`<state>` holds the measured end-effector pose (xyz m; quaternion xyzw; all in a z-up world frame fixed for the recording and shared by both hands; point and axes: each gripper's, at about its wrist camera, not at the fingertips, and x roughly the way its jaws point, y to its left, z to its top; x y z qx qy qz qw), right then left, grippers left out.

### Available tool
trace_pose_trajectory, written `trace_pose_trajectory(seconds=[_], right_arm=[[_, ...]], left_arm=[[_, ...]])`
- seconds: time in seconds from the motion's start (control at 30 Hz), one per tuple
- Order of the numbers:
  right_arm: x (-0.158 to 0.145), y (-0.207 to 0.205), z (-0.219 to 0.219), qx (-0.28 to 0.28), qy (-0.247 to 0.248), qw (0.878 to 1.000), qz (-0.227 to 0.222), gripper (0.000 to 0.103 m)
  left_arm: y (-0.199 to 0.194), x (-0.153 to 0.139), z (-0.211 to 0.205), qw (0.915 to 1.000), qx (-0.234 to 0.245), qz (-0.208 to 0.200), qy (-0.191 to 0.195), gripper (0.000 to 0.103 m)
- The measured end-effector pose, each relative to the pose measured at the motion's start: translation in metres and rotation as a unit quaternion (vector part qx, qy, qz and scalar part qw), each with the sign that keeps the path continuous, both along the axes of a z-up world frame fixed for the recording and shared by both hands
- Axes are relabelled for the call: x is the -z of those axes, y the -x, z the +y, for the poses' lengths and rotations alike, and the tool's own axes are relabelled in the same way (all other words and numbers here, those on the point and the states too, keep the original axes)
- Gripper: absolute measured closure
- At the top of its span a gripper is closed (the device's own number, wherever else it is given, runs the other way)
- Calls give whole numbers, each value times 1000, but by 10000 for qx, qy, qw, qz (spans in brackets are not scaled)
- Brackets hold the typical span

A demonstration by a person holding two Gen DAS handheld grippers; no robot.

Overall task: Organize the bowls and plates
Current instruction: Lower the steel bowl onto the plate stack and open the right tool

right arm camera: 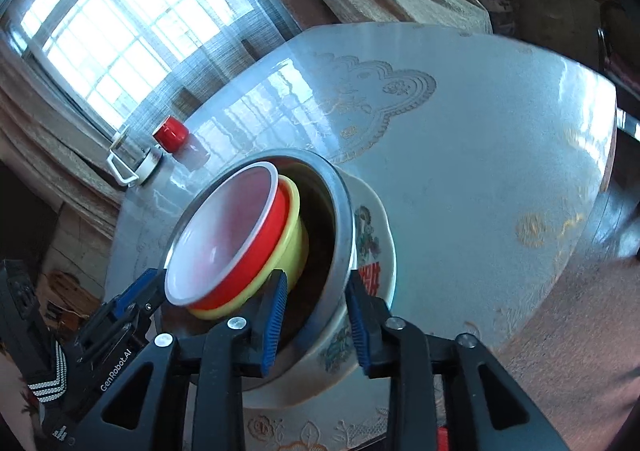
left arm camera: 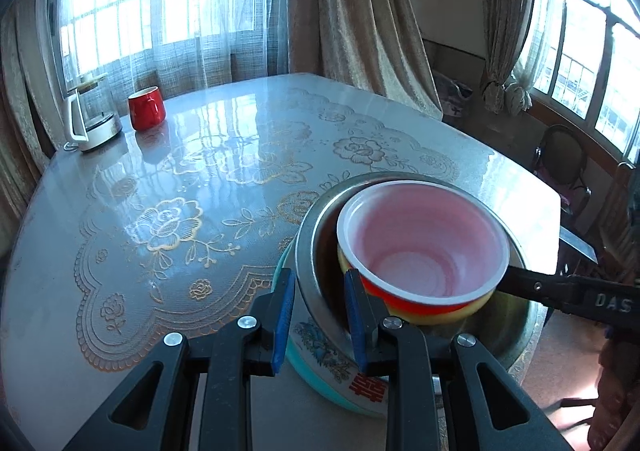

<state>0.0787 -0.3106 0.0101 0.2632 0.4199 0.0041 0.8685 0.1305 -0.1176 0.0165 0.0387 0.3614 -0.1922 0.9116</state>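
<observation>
Nested stack: red bowl point(left arm camera: 420, 251) in yellow bowl point(right arm camera: 292, 247) in steel basin point(left arm camera: 316, 283) on plate point(right arm camera: 376, 235). Left gripper point(left arm camera: 320, 315), right gripper point(right arm camera: 316, 327): jaws astride basin rim, contact uncertain. Ease apart evenly, avoiding tilt.

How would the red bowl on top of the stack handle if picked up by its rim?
The red bowl looks like thin translucent plastic, so probably light, with a rim that may flex under a pinch. It sits tilted in the yellow bowl, not seated flat, so a nudge would likely shift or rock it.
</observation>
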Motion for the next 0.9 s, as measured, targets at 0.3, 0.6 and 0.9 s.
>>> trace_pose_trajectory(seconds=[0.3,0.6,0.9], right_arm=[[5,-3,3,-8,-55,10000,-21,83],[-24,22,13,221,977,9935,-545,57],[-27,56,32,332,1530,9828,-979,22]], left_arm=[[2,-2,3,10000,-45,2,-6,76],[17,-7,14,9999,-150,-52,-8,33],[53,-8,29,9985,-287,-425,-208,0]])
